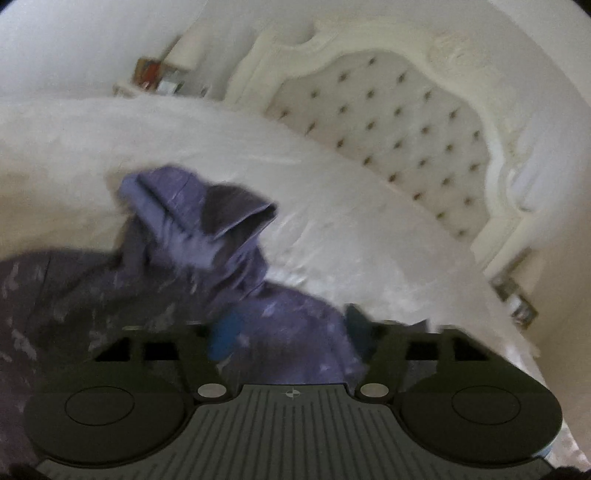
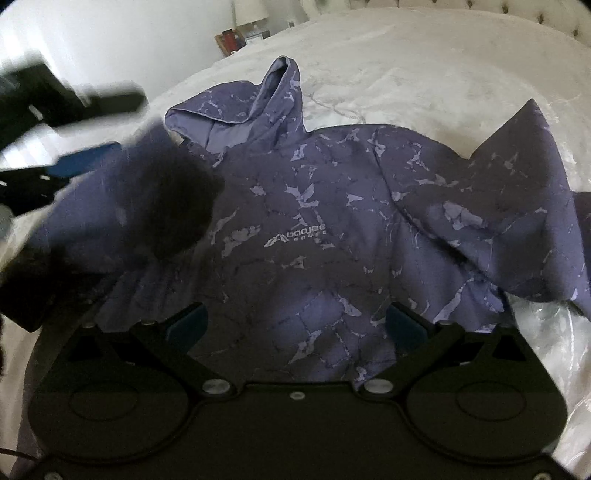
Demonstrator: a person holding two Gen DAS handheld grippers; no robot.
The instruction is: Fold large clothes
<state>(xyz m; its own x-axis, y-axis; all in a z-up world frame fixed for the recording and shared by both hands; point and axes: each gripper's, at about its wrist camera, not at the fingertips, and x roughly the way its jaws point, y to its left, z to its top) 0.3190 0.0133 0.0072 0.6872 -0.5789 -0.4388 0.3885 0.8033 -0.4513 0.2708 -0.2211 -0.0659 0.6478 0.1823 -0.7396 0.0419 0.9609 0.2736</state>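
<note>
A purple hooded jacket (image 2: 332,221) with a pale marbled print and a white chest logo lies spread on a white bed (image 2: 406,66), hood toward the far side. My right gripper (image 2: 295,325) is open above the jacket's lower hem, blue pads (image 2: 184,325) wide apart. My left gripper (image 1: 291,332) has jacket fabric (image 1: 280,332) bunched between its blue pads (image 1: 225,336); it also shows blurred at the left of the right wrist view (image 2: 85,162), by the left sleeve. The hood (image 1: 192,206) stands up ahead of it.
A white tufted headboard (image 1: 399,122) lines the bed's far side. A nightstand with a lamp and small items (image 2: 240,33) stands beside the bed, against a white wall. A small framed object (image 1: 517,299) sits low at the right.
</note>
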